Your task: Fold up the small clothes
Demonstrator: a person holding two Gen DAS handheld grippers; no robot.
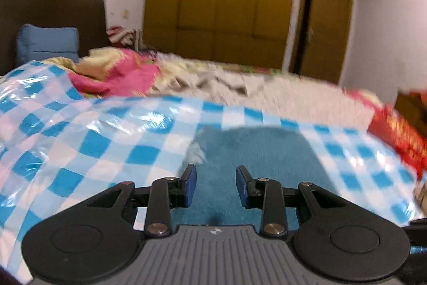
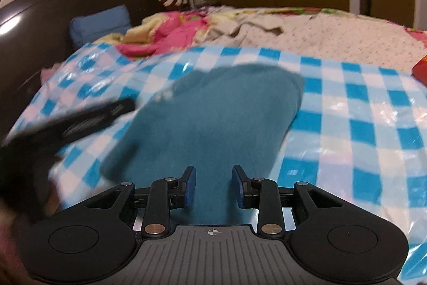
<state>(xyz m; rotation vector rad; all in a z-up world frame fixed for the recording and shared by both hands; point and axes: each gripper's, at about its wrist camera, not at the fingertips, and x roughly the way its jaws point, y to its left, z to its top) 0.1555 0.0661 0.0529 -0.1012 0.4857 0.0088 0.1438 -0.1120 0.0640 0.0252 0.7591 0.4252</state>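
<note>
Two hand-held grippers hover over a bed, both with their blue-padded jaws spread wide and holding nothing. The left hand-held gripper (image 1: 216, 186) points at a teal cloth (image 1: 253, 151) that lies flat on a blue-and-white checked plastic sheet (image 1: 106, 140), the cloth directly under and ahead of its fingers at 12 o'clock. The right hand-held gripper (image 2: 213, 184) sits over the near end of the same teal cloth (image 2: 213, 111), which stretches away toward 12 o'clock. In the right wrist view the left one shows as a blurred black shape at 9 o'clock, beside the cloth's edge. A pink blanket (image 2: 165, 39) and a blue pillow (image 2: 98, 23) lie beyond at 11 o'clock.
</note>
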